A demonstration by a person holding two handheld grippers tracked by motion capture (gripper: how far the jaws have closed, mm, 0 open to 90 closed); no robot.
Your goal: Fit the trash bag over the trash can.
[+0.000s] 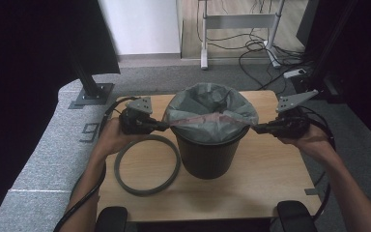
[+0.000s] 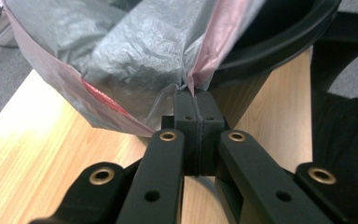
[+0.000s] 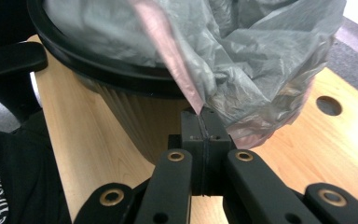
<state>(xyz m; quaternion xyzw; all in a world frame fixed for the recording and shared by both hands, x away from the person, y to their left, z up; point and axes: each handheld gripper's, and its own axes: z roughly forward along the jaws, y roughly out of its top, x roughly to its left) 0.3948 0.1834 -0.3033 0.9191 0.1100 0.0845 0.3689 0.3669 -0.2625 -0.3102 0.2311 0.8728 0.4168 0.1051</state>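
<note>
The light wooden table (image 1: 251, 179) carries a round black plastic bin (image 1: 207, 154) standing midway between the two grippers. A thin grey plastic liner bag with a pink hem (image 1: 211, 112) already sits inside the bin, its mouth spread and draped over much of the rim. The left gripper (image 1: 163, 125) has its jaws pressed together on a fold of the bag's edge just ahead of their tips, and the right gripper (image 1: 257, 128) pinches the opposite edge the same way, jaws fully closed on the film. So the bag looks seated and opened; what seems left is pulling the hem down evenly around the rim and fitting the grey flat ring (image 1: 147, 165), which lies on the table below the left jaws, untouched. The bin's inside bottom is hidden by the crumpled film, and its far rim is hard to make out.
</note>
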